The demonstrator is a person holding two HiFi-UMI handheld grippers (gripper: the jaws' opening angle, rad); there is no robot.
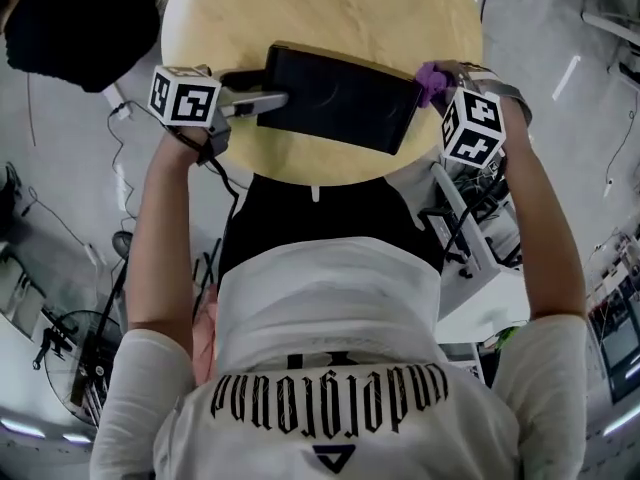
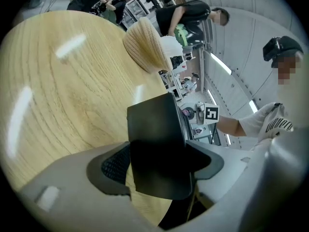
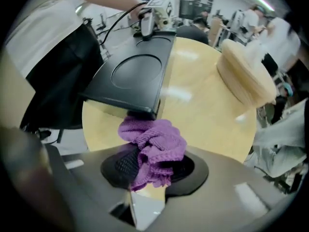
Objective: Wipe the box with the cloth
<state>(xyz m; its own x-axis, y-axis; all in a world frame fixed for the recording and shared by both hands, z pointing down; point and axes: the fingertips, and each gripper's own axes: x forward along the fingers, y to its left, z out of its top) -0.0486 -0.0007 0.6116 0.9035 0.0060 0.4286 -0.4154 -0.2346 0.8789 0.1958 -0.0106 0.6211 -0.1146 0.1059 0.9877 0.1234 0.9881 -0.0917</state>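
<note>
A flat black box [image 1: 340, 96] lies across the near part of a round wooden table [image 1: 330, 8]. My left gripper [image 1: 262, 101] is shut on the box's left end; in the left gripper view the box [image 2: 157, 144] fills the space between the jaws. My right gripper [image 1: 436, 83] is shut on a bunched purple cloth [image 1: 432, 78]. In the right gripper view the cloth [image 3: 153, 149] presses against the near corner of the box [image 3: 133, 79], whose top shows a round recess.
A tan woven hat [image 3: 246, 74] rests on the table beyond the box, also seen as the hat [image 2: 145, 45] in the left gripper view. The table's near edge [image 1: 320, 178] is just in front of the person's body. Desks and people stand around.
</note>
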